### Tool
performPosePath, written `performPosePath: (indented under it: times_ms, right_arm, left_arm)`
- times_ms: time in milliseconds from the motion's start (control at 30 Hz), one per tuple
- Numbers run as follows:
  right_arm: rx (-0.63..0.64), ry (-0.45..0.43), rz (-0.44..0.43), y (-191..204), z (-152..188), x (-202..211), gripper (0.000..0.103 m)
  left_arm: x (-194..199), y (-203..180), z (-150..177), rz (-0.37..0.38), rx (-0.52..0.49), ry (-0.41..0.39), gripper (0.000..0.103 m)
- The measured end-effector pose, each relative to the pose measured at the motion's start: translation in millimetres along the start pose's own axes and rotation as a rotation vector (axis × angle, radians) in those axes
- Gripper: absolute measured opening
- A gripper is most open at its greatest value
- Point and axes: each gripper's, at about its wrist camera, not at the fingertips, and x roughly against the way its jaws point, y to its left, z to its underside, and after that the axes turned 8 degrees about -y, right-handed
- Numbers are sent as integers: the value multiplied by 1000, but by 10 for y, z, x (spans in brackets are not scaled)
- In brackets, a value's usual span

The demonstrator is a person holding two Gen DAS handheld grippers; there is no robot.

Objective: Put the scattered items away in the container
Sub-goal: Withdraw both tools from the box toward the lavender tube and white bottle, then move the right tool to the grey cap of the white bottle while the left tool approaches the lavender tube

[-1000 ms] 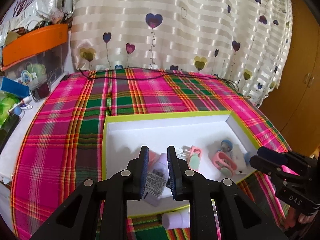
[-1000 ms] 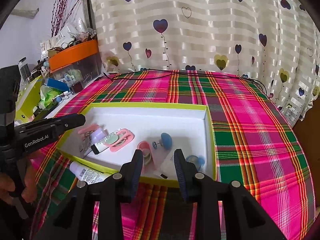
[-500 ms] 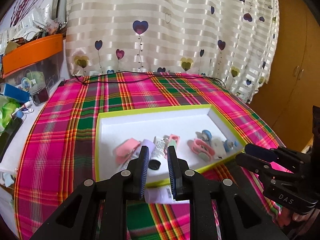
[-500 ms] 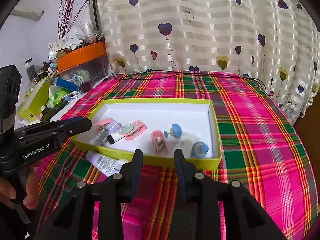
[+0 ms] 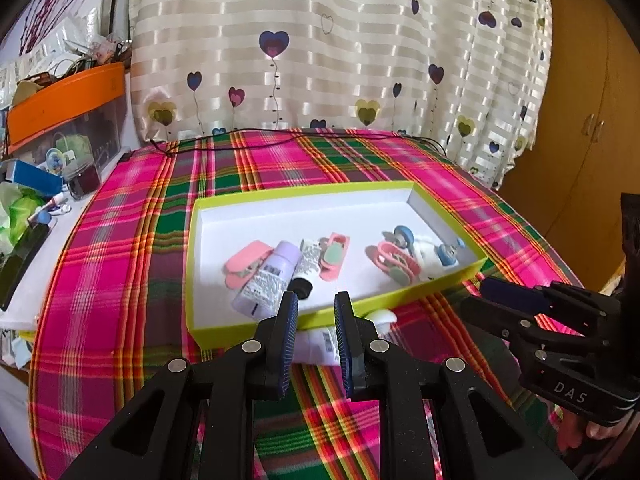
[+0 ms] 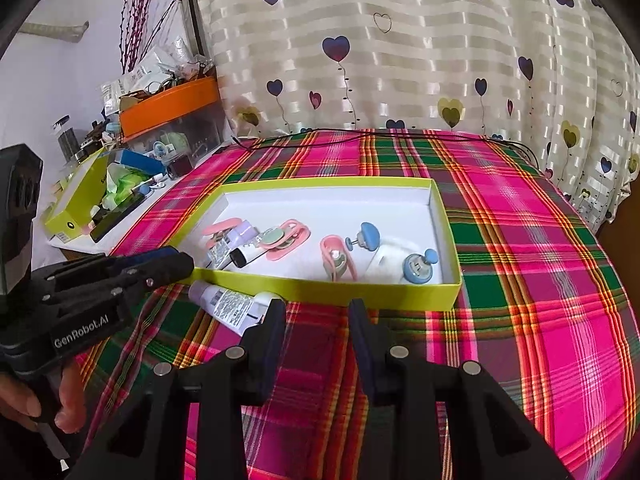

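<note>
Left wrist view: my left gripper (image 5: 316, 338), parted and empty, partly hides the white tube (image 5: 316, 346) lying outside the container (image 5: 400, 300). My right gripper (image 6: 318, 334), also parted and empty, hovers over the desk (image 6: 540, 280).

A home is shown, most likely a bedroom or living room. A table is covered by a bright plaid cloth (image 5: 120, 240), and a striped curtain (image 5: 340, 60) printed with hearts is hung behind it. Wooden cupboard doors (image 5: 592, 128) are seen at the right. Household clutter is piled in an orange-lidded bin (image 6: 172, 116) beside dried purple twigs (image 6: 134, 36).
</note>
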Motion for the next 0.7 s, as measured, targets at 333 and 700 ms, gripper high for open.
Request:
performPosePath:
  times_ms: [333,700]
  right_arm:
    - [-1,17,-14,56,53,-37,33]
    - [0,33,-24,94,85,-72,33]
  left_arm:
    - [56,59,157,7,6,19,19]
    - [-6,51,207,22,8,43,19]
